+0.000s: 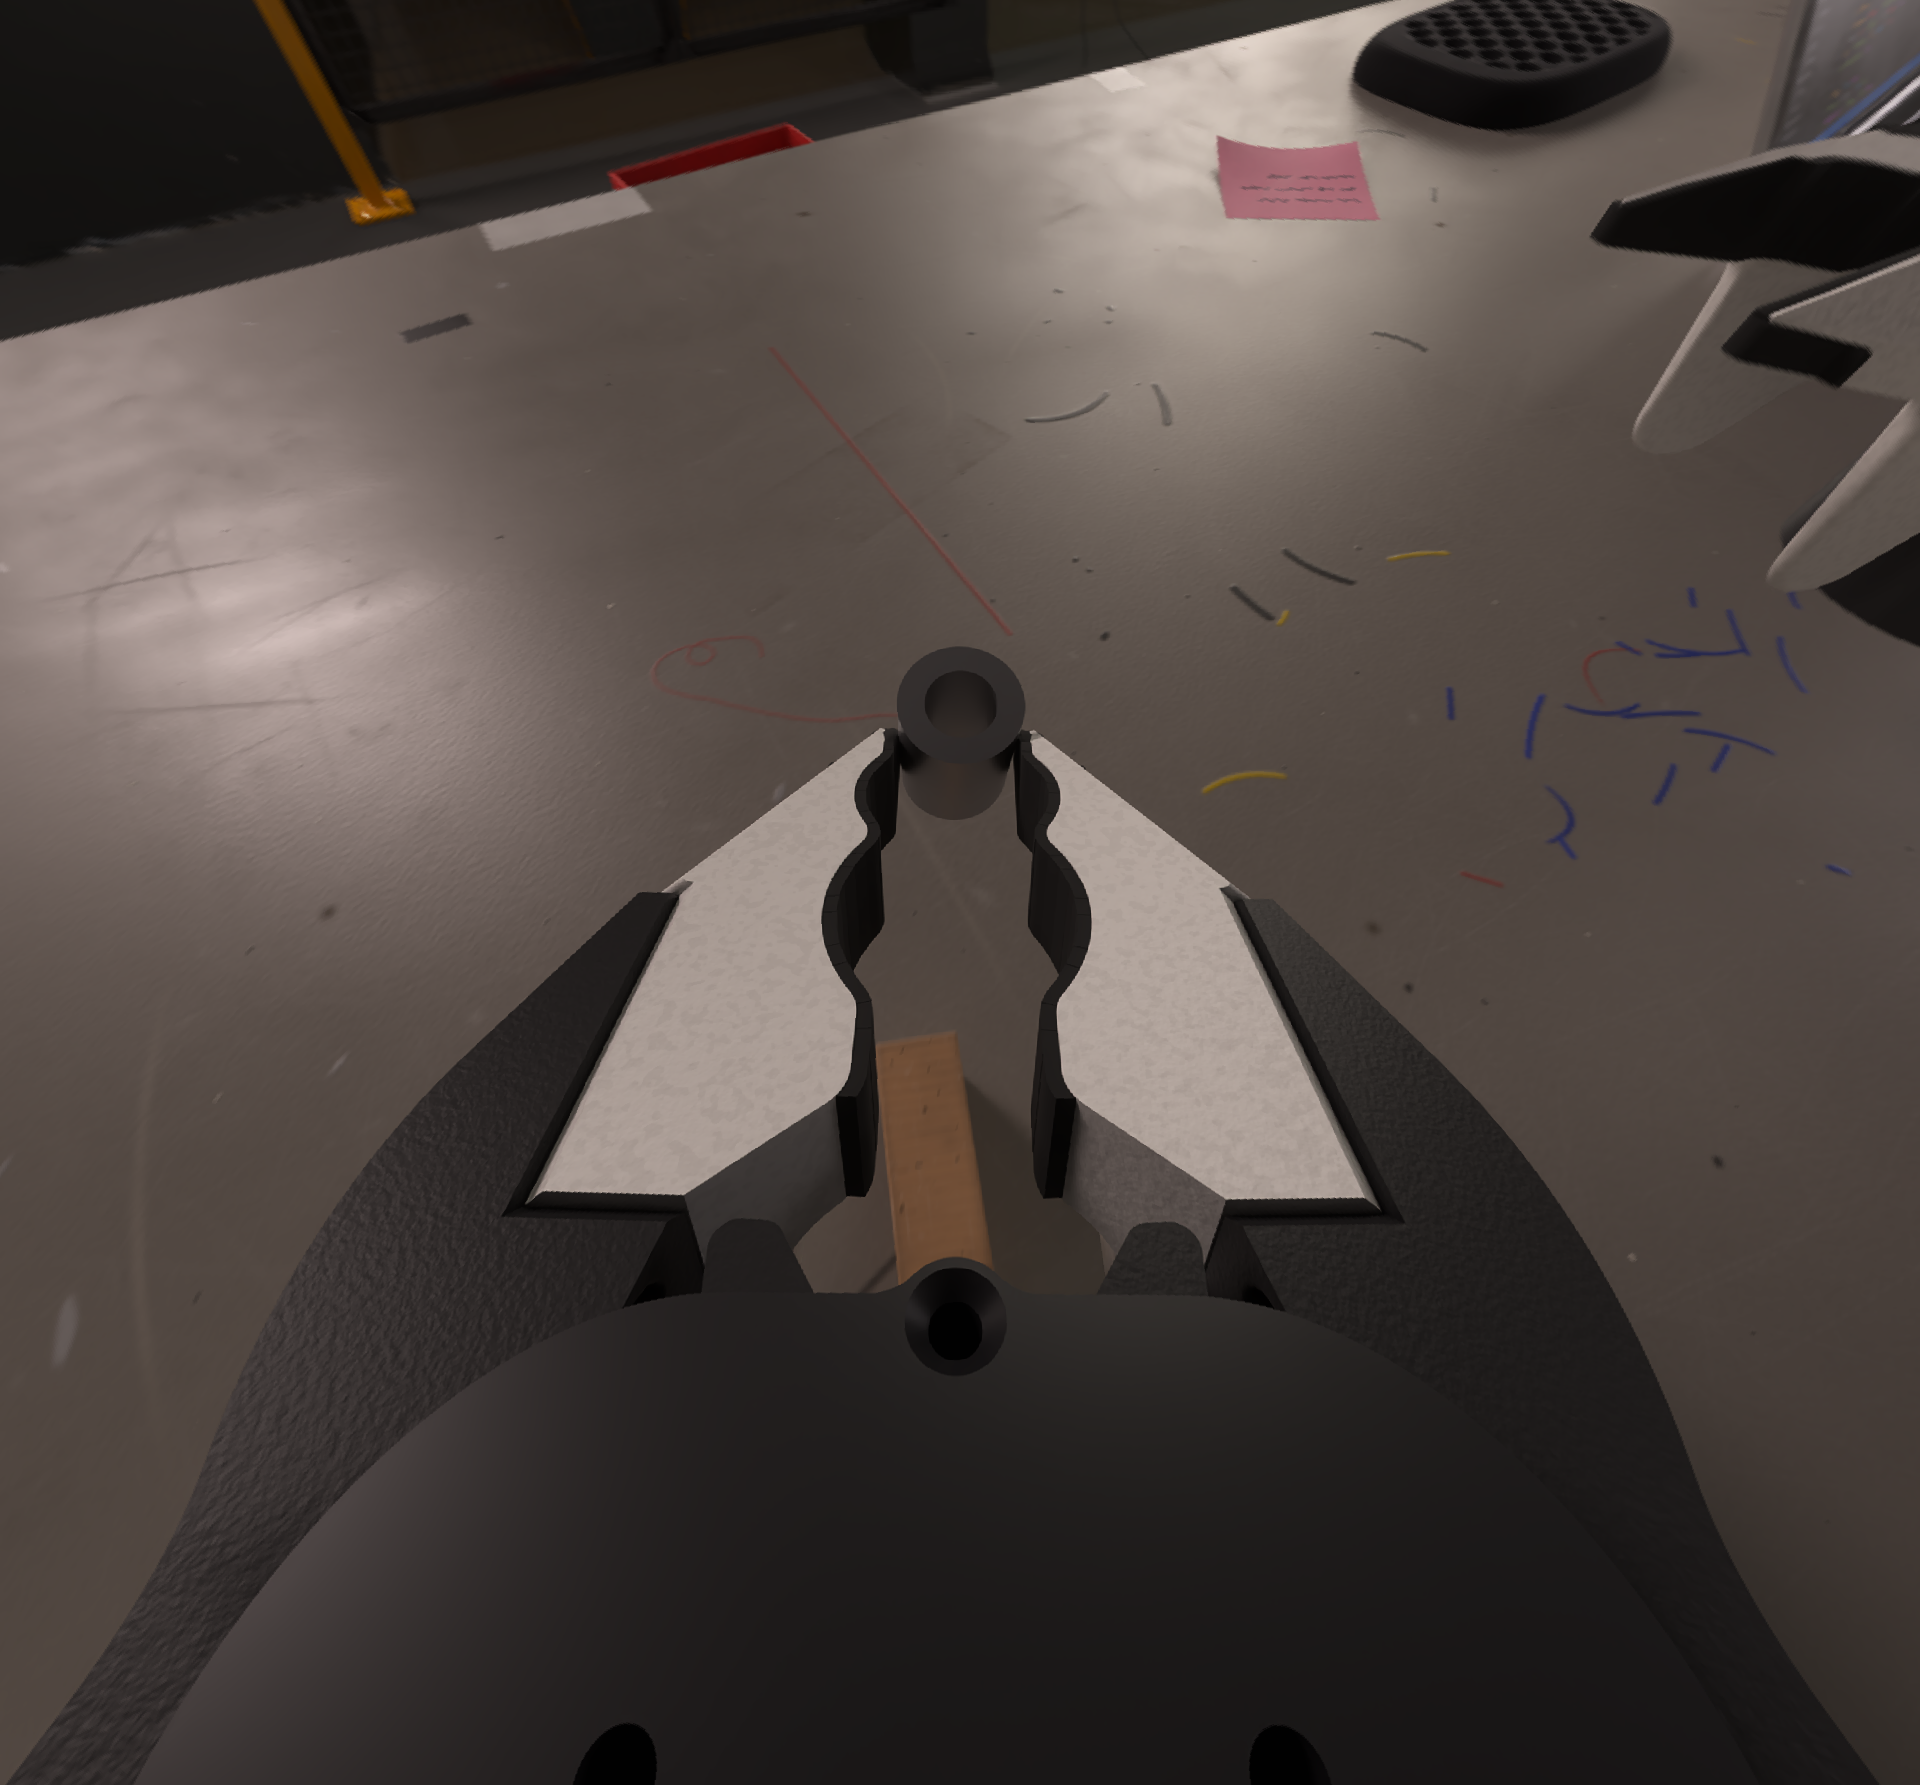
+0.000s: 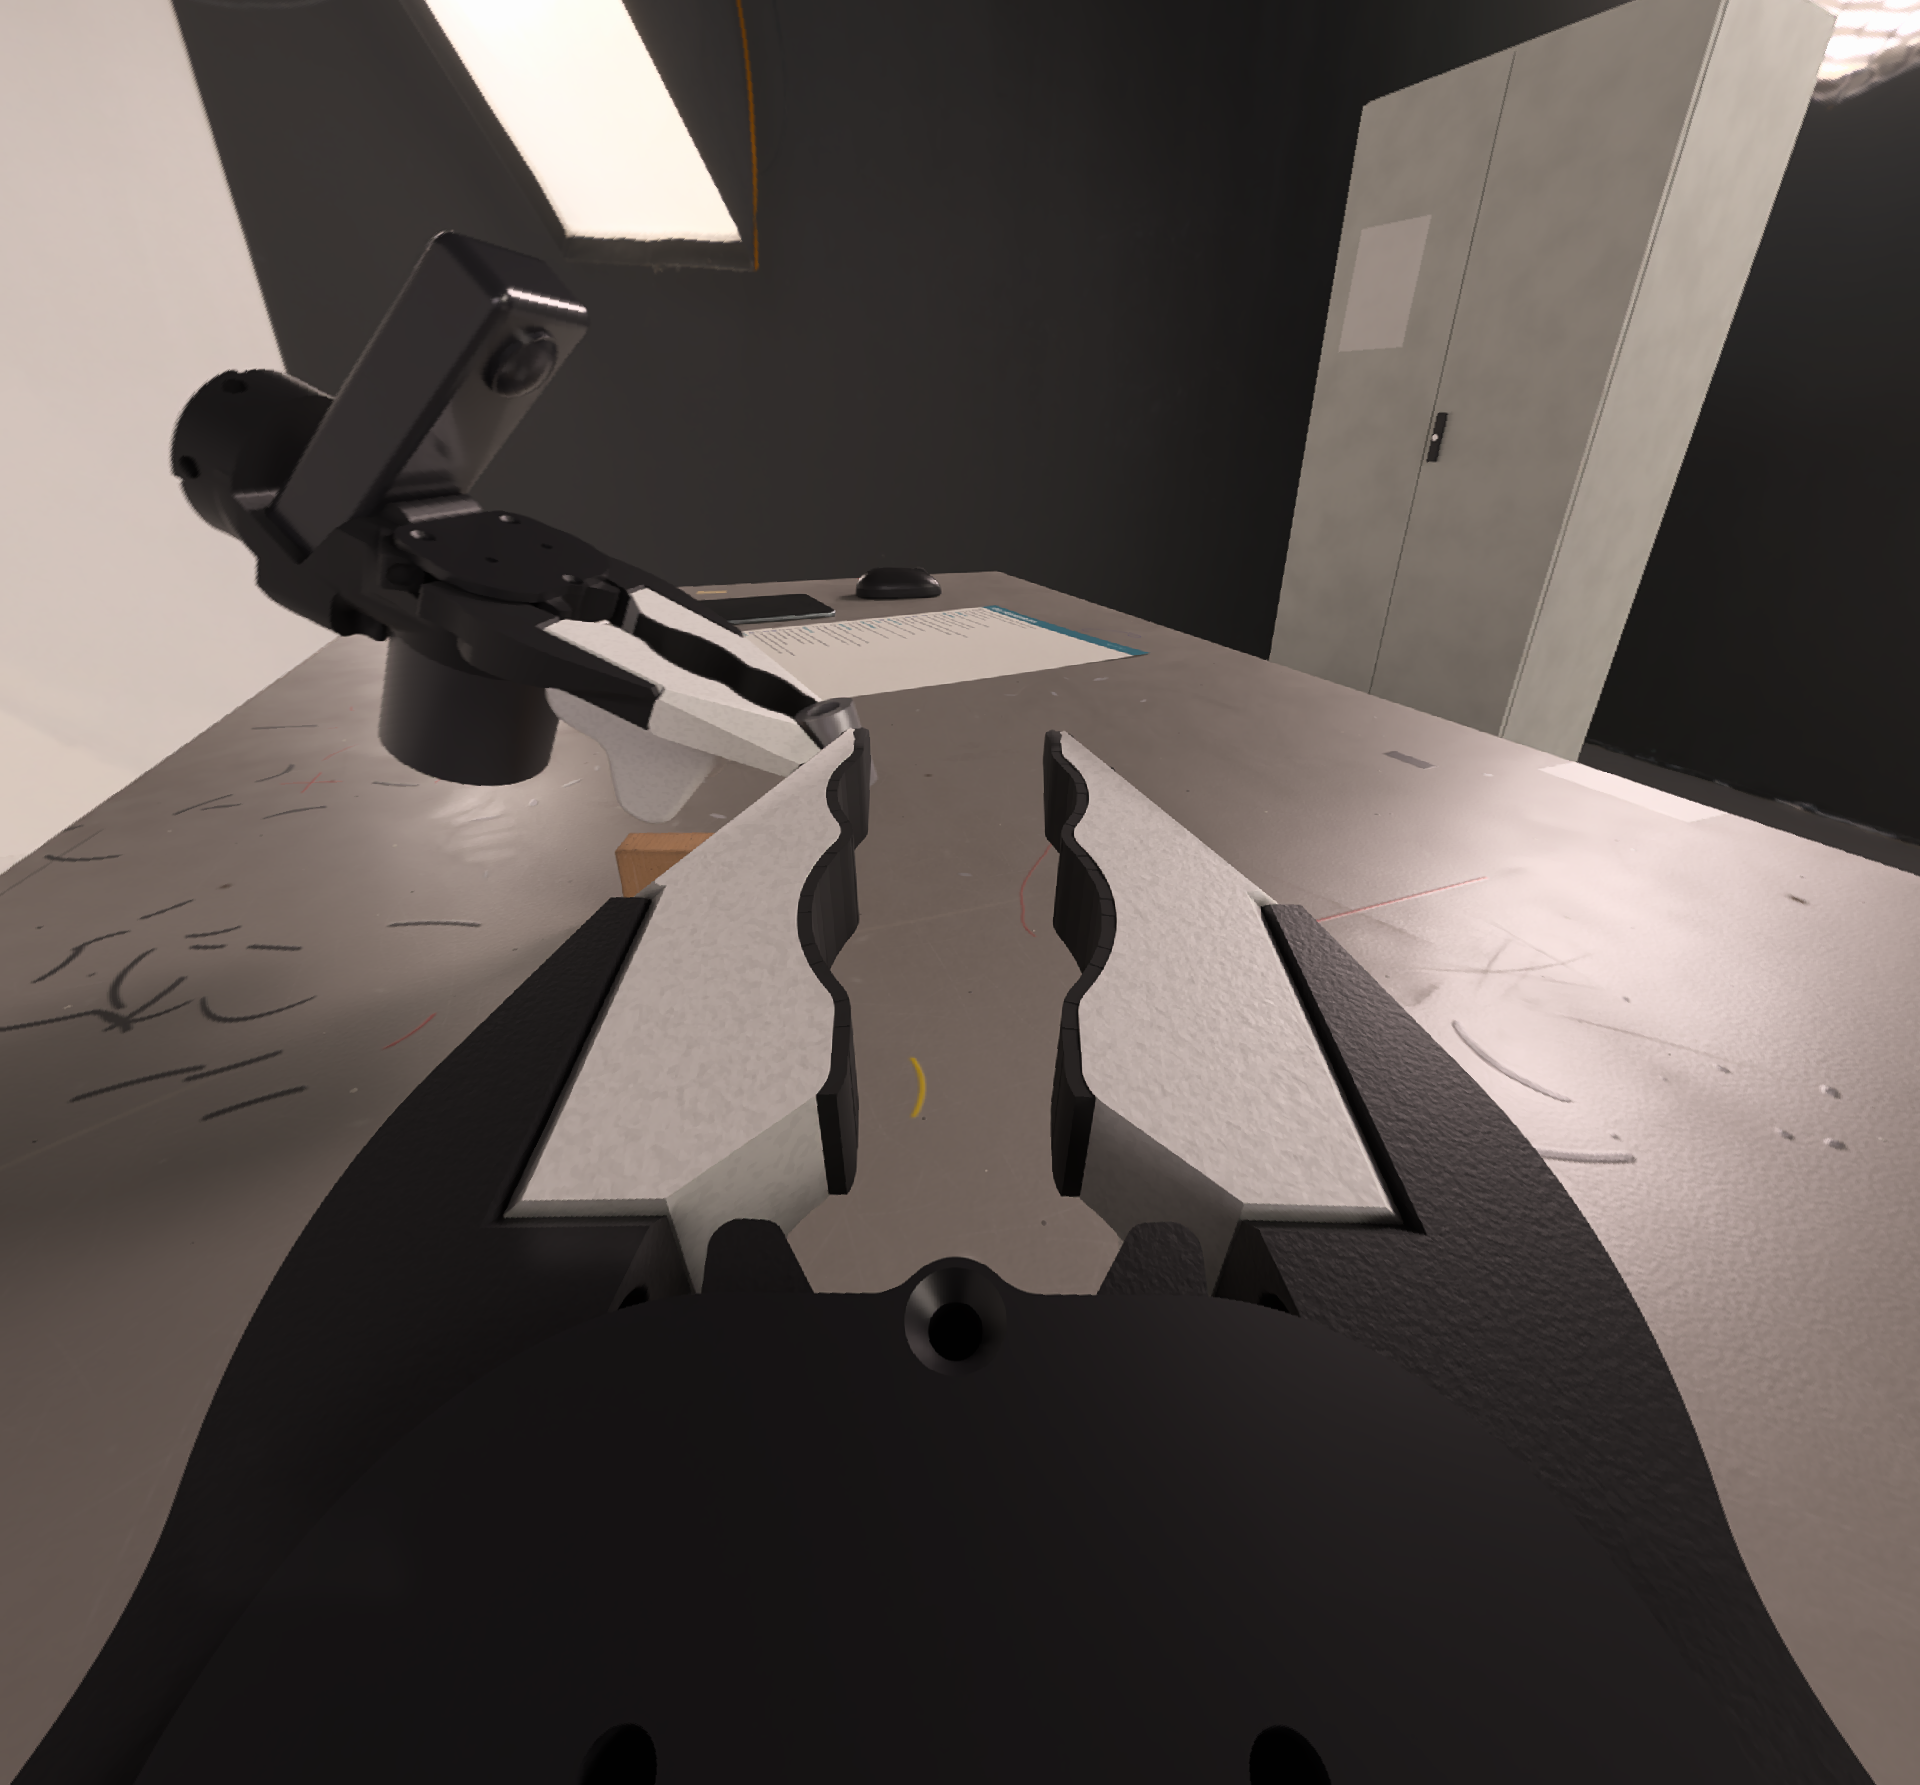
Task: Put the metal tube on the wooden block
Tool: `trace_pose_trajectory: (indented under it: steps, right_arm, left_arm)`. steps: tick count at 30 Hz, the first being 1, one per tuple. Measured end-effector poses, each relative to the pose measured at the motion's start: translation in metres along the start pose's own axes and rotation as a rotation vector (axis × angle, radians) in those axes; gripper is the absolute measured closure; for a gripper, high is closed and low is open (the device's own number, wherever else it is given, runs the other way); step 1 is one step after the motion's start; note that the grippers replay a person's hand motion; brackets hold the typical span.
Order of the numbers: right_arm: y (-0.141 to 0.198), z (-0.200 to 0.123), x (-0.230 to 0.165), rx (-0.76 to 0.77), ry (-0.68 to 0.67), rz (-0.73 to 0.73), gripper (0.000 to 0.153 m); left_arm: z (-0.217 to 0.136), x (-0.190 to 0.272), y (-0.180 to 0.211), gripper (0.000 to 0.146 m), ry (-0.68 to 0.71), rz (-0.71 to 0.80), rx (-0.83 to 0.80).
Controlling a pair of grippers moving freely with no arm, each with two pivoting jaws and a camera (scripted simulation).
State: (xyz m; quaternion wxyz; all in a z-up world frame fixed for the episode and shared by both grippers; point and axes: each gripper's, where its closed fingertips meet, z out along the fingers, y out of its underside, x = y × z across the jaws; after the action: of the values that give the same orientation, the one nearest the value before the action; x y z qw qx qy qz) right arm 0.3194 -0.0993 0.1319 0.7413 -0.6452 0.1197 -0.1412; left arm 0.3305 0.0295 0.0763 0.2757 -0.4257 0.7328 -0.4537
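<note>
My left gripper [image 1: 958, 750] is shut on the short dark metal tube [image 1: 958, 733], pinched upright between the fingertips and held above the table [image 1: 416, 592]. The wooden block [image 1: 930, 1153] lies on the table below, seen between the fingers near their base. In the right wrist view the left gripper [image 2: 805, 729] holds the tube [image 2: 831, 715] above and beyond the block [image 2: 655, 857]. My right gripper [image 2: 956, 759] is open and empty; it also shows at the right edge of the left wrist view [image 1: 1730, 509].
A black perforated oval pad [image 1: 1517, 52] and a pink note [image 1: 1297, 179] lie far right. A red bin [image 1: 717, 154] sits beyond the far edge. A paper sheet [image 2: 935, 639], a phone [image 2: 779, 606] and a grey cabinet [image 2: 1538, 364] show in the right wrist view.
</note>
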Motion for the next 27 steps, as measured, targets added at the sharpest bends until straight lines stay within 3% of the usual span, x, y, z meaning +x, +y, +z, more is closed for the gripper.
trace_pose_trajectory:
  steps: [6,15,18,27]
  right_arm:
    - [0.001,0.001,-0.002,-0.010,-0.005,-0.014,0.120]
    - [0.003,0.002,-0.005,-0.023,-0.021,-0.021,0.120]
    - [0.004,0.003,-0.007,-0.027,-0.031,-0.026,0.120]
    - [0.007,0.006,-0.011,-0.046,-0.052,-0.030,0.120]
  left_arm:
    - [-0.015,-0.008,0.018,0.124,-0.048,-0.051,0.020]
    - [-0.052,-0.007,0.060,0.125,-0.168,-0.054,-0.076]
    - [-0.076,-0.004,0.080,0.104,-0.221,-0.030,-0.139]
    - [-0.108,0.006,0.122,0.094,-0.260,-0.069,-0.262]
